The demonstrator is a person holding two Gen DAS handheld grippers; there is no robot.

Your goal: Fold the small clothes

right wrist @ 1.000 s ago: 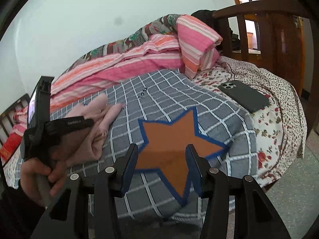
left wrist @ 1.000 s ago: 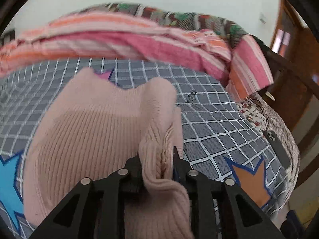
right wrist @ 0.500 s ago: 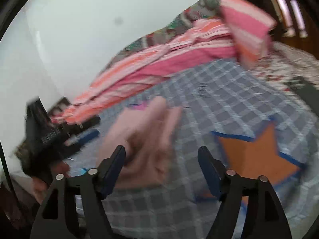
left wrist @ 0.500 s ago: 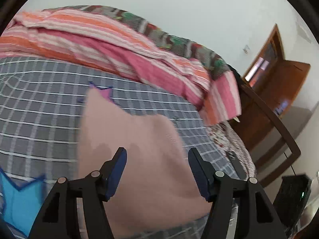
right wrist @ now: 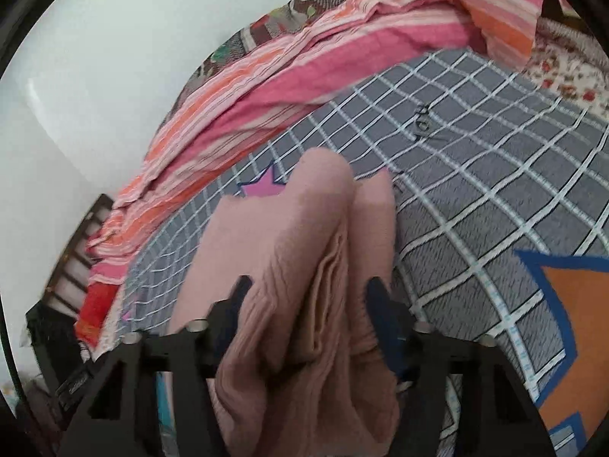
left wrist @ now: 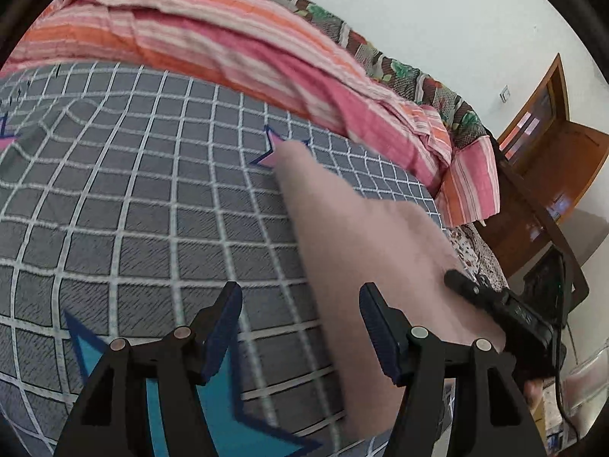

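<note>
No text, label, brand or number can be read anywhere here. The black device (left wrist: 506,312) at the right edge of the left wrist view carries a small pale marking on its side, but it is too blurred to make out.

The garment (right wrist: 304,266) is a pale pink ribbed knit, folded lengthwise into a long bundle. In the right wrist view its near end is bunched in thick vertical folds between the right jaws, which are closing on it; the far end extends flat ahead of the jaws. In the left wrist view the garment (left wrist: 361,247) lies right of the left jaws, passing behind the right-hand jaw, not between them.
</note>
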